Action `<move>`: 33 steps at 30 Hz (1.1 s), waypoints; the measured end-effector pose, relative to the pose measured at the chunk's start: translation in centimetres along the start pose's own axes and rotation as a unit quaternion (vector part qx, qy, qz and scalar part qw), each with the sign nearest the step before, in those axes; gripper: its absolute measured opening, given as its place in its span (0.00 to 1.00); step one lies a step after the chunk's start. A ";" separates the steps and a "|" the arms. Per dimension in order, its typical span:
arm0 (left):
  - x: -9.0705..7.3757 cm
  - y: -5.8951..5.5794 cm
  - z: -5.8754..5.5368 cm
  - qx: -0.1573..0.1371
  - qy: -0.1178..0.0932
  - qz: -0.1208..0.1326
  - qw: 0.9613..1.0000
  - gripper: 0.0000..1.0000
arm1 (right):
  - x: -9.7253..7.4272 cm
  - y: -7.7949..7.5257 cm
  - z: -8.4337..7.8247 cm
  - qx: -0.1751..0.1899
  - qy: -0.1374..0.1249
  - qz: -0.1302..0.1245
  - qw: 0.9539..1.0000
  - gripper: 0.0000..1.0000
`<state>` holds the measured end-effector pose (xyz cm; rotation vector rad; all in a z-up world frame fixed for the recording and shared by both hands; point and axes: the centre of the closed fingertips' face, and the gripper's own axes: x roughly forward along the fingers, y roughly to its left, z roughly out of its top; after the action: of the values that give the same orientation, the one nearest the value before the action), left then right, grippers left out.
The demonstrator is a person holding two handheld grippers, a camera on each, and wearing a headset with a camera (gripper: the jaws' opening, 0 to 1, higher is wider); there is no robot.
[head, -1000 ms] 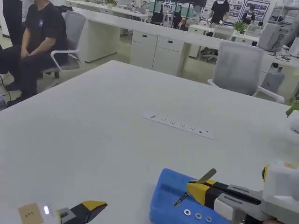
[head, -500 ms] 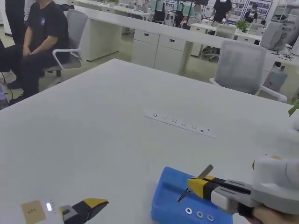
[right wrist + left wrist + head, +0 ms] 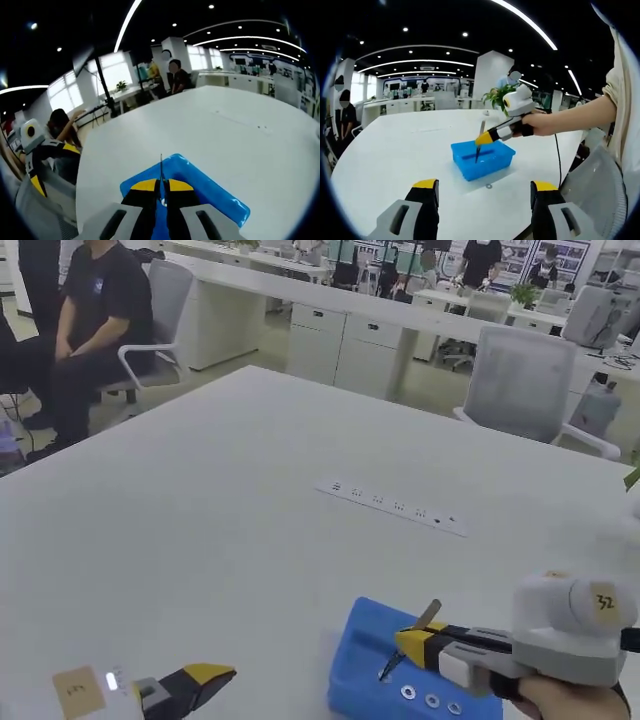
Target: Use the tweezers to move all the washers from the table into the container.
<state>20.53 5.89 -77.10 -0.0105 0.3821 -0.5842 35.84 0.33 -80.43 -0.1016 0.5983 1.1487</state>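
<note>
The yellow-tipped right gripper [image 3: 418,645] has its jaws pressed together on a pair of slender grey metal tweezers [image 3: 429,617], clamped part-way along their length so that the blunt end sticks up behind the jaws. The pointed end slants steeply down ahead of them. In the left gripper view that tip dips inside the shallow blue plastic rectangular container [image 3: 343,665], close to its floor; whether anything is pinched in the tip is too small to tell. Three small silver ring-shaped washers [image 3: 432,701] show against the blue near the container's near edge in the head view, apparently already lying inside it. One more washer [image 3: 489,186] lies flat on the white table [image 3: 250,500], just outside the container wall on the side that faces the left gripper [image 3: 208,677], which hangs low over the table with its jaws spread wide and nothing between them. The coming pick probably turns on this: the loose washer sits across the wall from the tweezers' tip, toward the left gripper and nearer to it, yet the right gripper has the tool, so the tip would have to rise over the rim and come down nearly upright on the ring
</note>
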 end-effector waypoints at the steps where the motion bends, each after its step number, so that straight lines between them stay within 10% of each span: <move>1: 0.0 0.0 0.0 0.000 0.001 0.000 1.000 0.75 | 0.1 -0.1 -0.1 -0.002 0.003 -0.001 1.000 0.02; 33: 0.1 0.0 -0.1 0.002 0.004 -0.001 1.000 0.75 | -0.6 1.1 -0.2 -0.036 0.003 0.002 0.999 0.03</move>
<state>20.52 5.88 -77.24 -0.0040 0.3894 -0.5869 34.64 0.27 -80.05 -0.1667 0.5633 1.1752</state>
